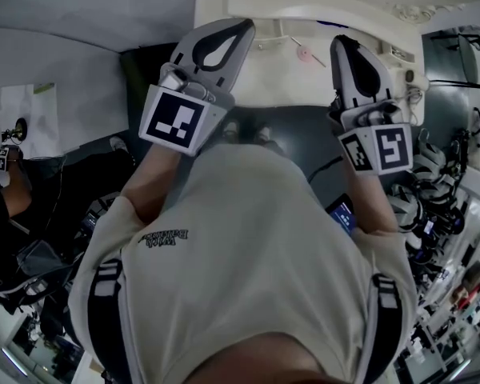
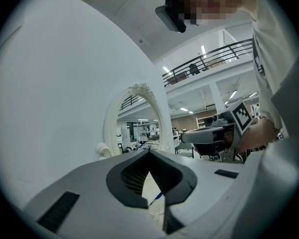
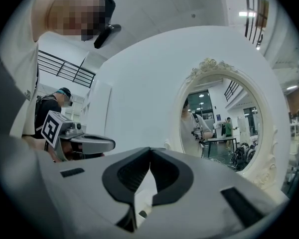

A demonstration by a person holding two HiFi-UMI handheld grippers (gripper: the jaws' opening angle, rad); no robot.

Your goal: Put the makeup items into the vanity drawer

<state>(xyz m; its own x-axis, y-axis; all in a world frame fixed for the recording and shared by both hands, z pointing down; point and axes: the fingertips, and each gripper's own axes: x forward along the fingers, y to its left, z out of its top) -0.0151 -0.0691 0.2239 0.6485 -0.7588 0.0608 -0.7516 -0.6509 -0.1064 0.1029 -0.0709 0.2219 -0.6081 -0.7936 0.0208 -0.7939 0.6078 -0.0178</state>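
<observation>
Person in beige shirt point(image 1: 248, 246) faces white vanity table point(image 1: 264, 82). The left claw point(image 1: 244, 27) and right claw point(image 1: 344, 42) are held level, side by side, aimed at it. Both claws are closed, tips together, nothing clamped in either. Makeup items are on the table top. A pink round-headed stick point(image 1: 303, 54) lies between the two claw tips, slightly beyond them, touching neither. A blue item point(image 1: 333, 24) sits further back by the mirror base, too small to identify. The small things point(image 1: 402, 54) at the table's right edge are unclear. Oval white-framed mirror point(image 3: 219, 121) stands at the back. The drawer can't be made out.
</observation>
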